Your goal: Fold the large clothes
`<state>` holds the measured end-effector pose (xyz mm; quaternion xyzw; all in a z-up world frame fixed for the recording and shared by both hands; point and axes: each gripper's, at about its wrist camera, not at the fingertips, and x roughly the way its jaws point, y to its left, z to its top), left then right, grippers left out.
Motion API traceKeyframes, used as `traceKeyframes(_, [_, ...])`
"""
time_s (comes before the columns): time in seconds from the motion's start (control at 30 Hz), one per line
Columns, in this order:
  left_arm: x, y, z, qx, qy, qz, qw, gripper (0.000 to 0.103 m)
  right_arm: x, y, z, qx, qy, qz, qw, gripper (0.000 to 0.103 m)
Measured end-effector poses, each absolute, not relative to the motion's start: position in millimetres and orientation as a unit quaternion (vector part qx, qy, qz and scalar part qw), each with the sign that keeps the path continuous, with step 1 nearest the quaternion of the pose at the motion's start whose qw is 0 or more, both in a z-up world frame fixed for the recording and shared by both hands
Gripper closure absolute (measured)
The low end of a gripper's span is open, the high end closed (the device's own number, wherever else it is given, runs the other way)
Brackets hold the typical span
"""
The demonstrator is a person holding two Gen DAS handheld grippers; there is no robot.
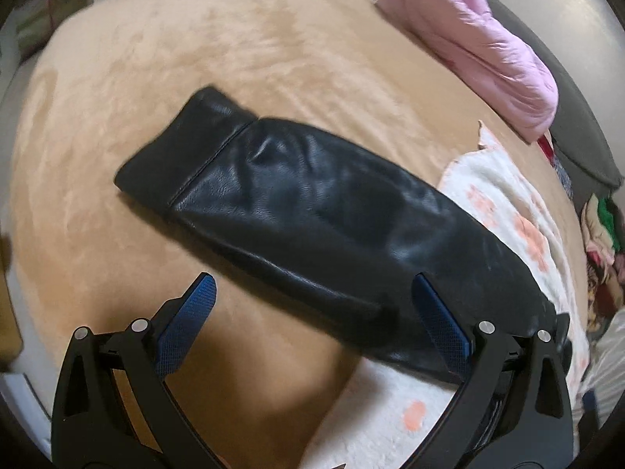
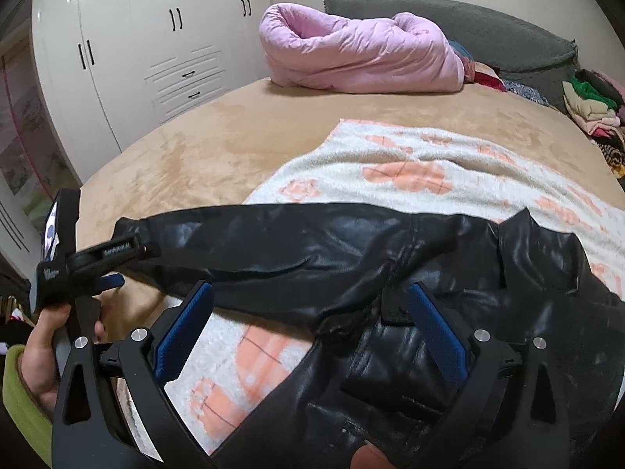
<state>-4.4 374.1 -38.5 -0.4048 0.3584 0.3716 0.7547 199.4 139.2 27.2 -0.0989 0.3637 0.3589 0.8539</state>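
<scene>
A black leather jacket (image 2: 390,273) lies on the bed (image 2: 218,144), its body over a white blanket with peach prints (image 2: 410,156) and one sleeve (image 1: 297,199) stretched onto the tan bed cover. The left claw (image 1: 312,293) is spread wide above that sleeve, gripping nothing. The right claw (image 2: 310,297) is also released, its blue pads (image 2: 437,332) straddling the jacket where the sleeve joins the body. Beyond the jacket sits a rolled pink quilt (image 2: 363,54). White lettering on the left tool's body is too blurred to read with certainty.
</scene>
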Motion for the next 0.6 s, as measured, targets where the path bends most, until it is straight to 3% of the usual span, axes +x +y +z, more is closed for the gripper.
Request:
traceKeyframes(0.13, [-7.1,387.2,-44.5,-0.424,0.344,0.371,0.751,0.01,199.6,128.1,19.9,-0.089,0.373,0.352,0.854,0.004])
traceKeyframes(0.2, [-10.8,390.4,-42.6,-0.425,0.33,0.38,0.753,0.018,199.9,121.9,17.6,-0.087,0.375,0.346,0.856,0.004])
traceKeyframes(0.27, [-13.0,395.6,-44.5,-0.428,0.325,0.385,0.75,0.052,200.6,114.3,16.0,-0.083,0.378,0.34,0.857,0.004])
traceKeyframes(0.37, [-20.1,402.4,-46.4,-0.449,0.304,0.37,0.755,0.083,199.9,95.2,13.9,-0.072,0.38,0.326,0.862,0.004])
traceKeyframes(0.47, [-28.5,401.3,-31.6,-0.453,0.261,0.353,0.776,0.096,195.6,69.6,11.7,-0.067,0.381,0.312,0.868,0.004])
traceKeyframes(0.6, [-28.8,381.0,6.8,-0.411,0.221,0.345,0.815,0.1,195.0,28.7,8.2,-0.049,0.39,0.284,0.874,0.004])
